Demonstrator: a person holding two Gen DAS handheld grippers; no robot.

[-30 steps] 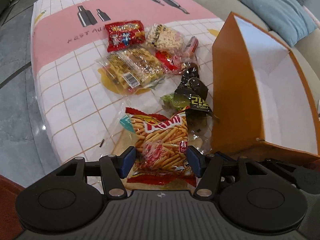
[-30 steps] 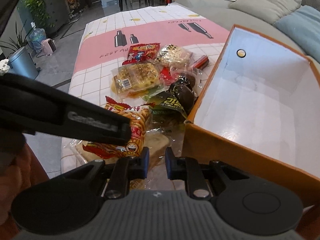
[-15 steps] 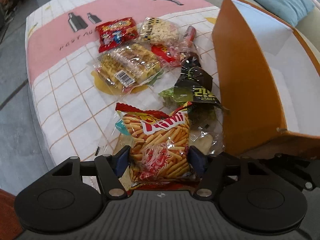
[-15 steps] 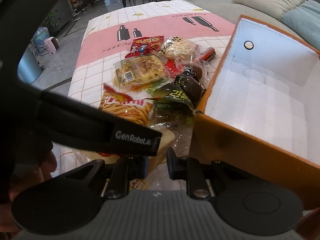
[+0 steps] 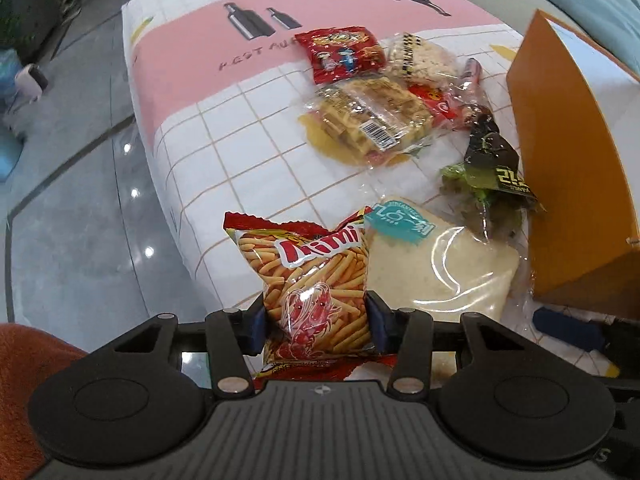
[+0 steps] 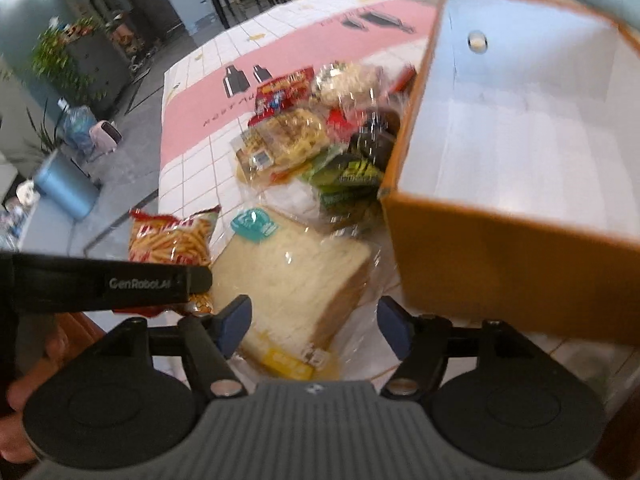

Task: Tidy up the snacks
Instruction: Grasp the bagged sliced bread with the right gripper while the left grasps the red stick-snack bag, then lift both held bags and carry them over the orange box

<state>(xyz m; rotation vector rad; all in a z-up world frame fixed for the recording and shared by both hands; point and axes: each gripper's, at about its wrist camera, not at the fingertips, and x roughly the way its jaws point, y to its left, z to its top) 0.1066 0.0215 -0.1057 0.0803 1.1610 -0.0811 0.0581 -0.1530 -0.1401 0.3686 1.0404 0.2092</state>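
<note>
A red and orange bag of shrimp sticks point(image 5: 316, 272) stands at the table's near edge. My left gripper point(image 5: 316, 326) is closing on it, and its blue pads press the bag's lower sides. Right of the bag lies a clear pack of sliced bread point(image 5: 432, 268). In the right wrist view the bread pack point(image 6: 292, 272) lies between the wide, opening jaws of my right gripper point(image 6: 314, 326), and the pads do not touch it. The open orange box point(image 6: 500, 248), white inside, stands to the right with nothing in it. The left gripper's black body point(image 6: 120, 284) crosses in front of the shrimp stick bag point(image 6: 172, 240).
Further back lies a pile of snacks: a red bag point(image 5: 340, 54), a waffle pack point(image 5: 372, 116), a puffed snack pack point(image 5: 420, 56) and a dark green packet point(image 5: 492, 176) against the orange box point(image 5: 568, 160). The tablecloth point(image 5: 208, 92) drops to a grey floor on the left.
My left gripper came down around the shrimp stick bag and its jaws narrowed onto it. The right gripper's jaws went from nearly shut to wide apart, and the bread pack now shows uncovered.
</note>
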